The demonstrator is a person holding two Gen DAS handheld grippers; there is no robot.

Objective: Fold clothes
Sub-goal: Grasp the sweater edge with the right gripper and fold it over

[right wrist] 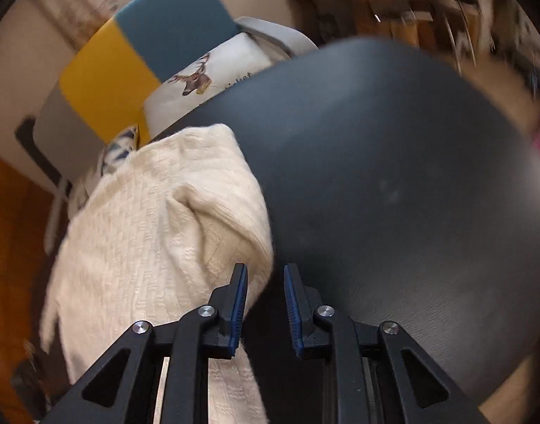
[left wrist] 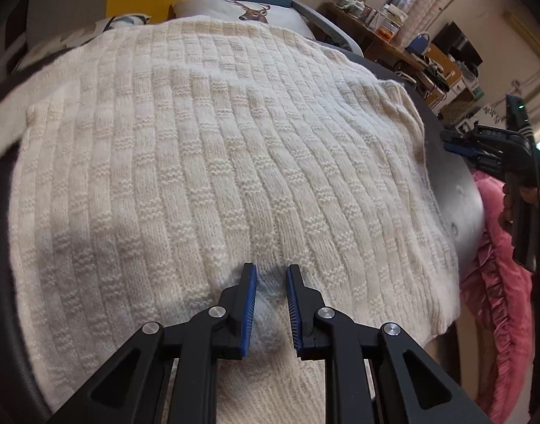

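Observation:
A cream knitted sweater lies spread over a dark round table. My left gripper hovers close over the sweater's near part, jaws a little apart with nothing between them. In the right wrist view the sweater lies folded over on the left of the table. My right gripper is open and empty at the sweater's right edge; its left finger is against the fabric. The right gripper also shows in the left wrist view, off the sweater's right side.
A deer-print pillow and a yellow and blue panel stand behind the table. A pink ruffled cloth hangs at the right. A cluttered wooden desk is at the back right.

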